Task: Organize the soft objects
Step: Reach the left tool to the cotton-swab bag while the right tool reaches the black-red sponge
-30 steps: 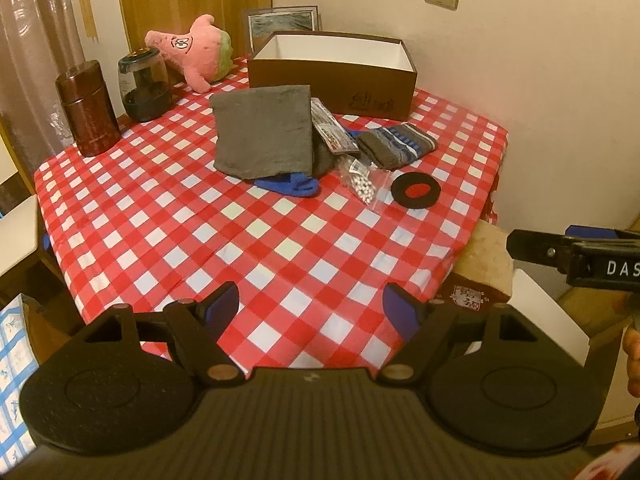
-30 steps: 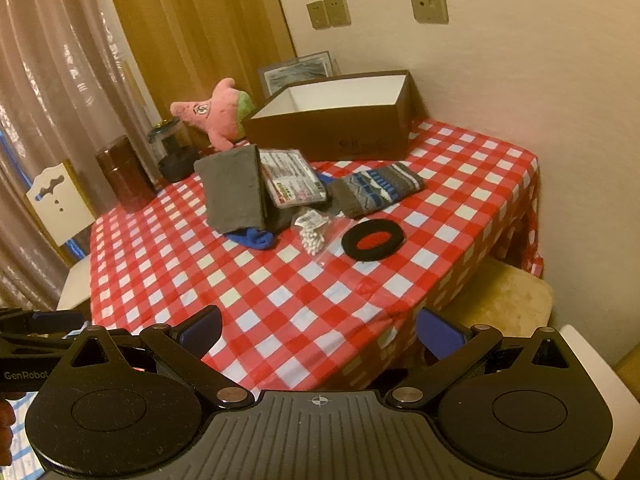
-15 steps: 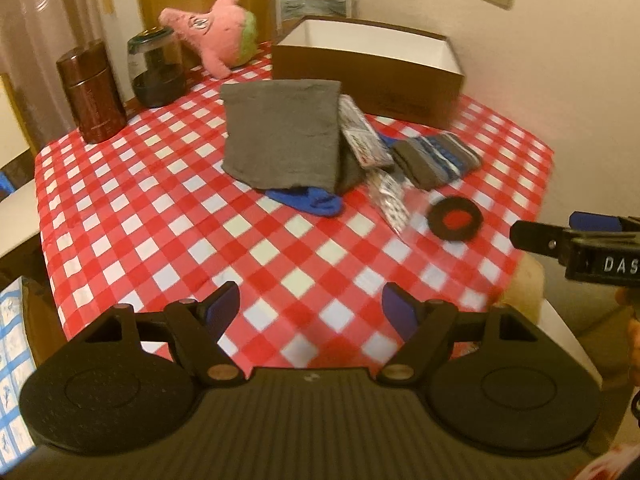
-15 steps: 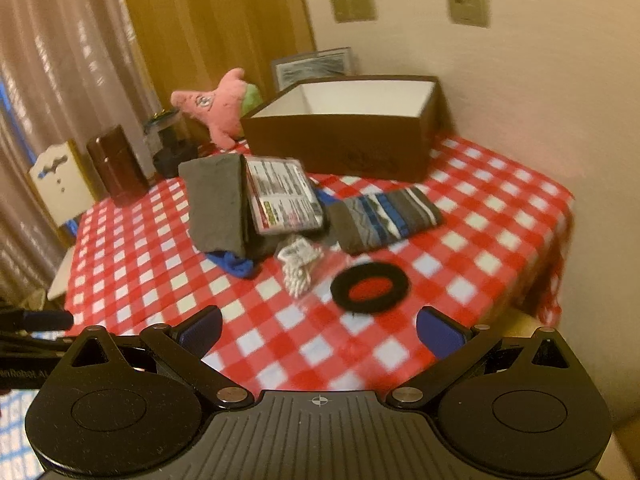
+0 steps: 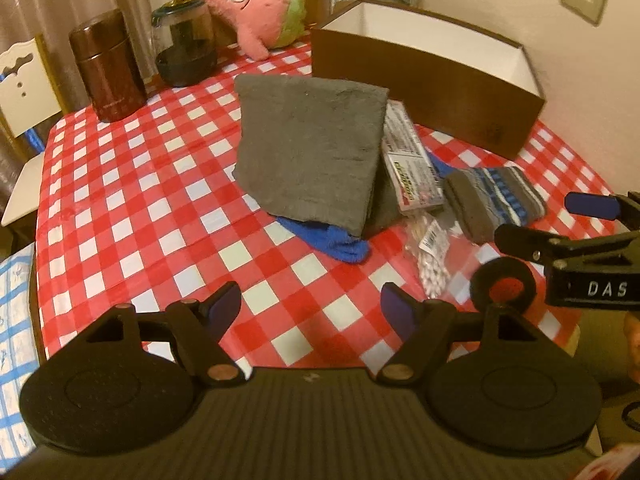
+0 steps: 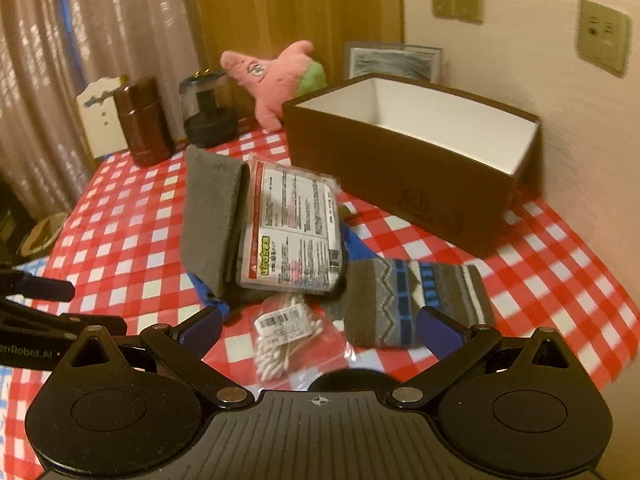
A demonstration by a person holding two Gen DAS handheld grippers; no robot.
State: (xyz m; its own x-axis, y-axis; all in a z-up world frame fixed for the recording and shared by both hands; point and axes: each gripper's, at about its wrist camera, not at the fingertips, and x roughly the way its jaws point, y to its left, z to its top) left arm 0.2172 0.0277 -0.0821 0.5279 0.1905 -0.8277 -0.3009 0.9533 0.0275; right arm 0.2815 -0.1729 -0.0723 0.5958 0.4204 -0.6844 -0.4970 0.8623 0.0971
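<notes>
A folded grey towel (image 5: 312,148) lies mid-table over a blue cloth (image 5: 336,242), seen also in the right wrist view (image 6: 212,216). A patterned grey-blue sock (image 5: 494,198) (image 6: 408,300) lies to its right. A pink plush star (image 5: 256,4) (image 6: 272,76) leans at the back. An open brown box (image 5: 432,72) (image 6: 412,160) stands back right. My left gripper (image 5: 312,312) is open and empty, short of the towel. My right gripper (image 6: 320,328) is open and empty, just before the sock and a bag of cotton swabs (image 6: 280,340).
A flat printed packet (image 6: 292,236) leans on the towel. A black ring with red centre (image 5: 502,286) lies near the table's right edge. A brown canister (image 5: 108,66) and a glass jar (image 5: 184,48) stand back left. A white chair (image 5: 20,84) is left of the table.
Both grippers have moved forward over the table toward the pile. The towel, sock and swab bag now appear much closer. Both stay open.
</notes>
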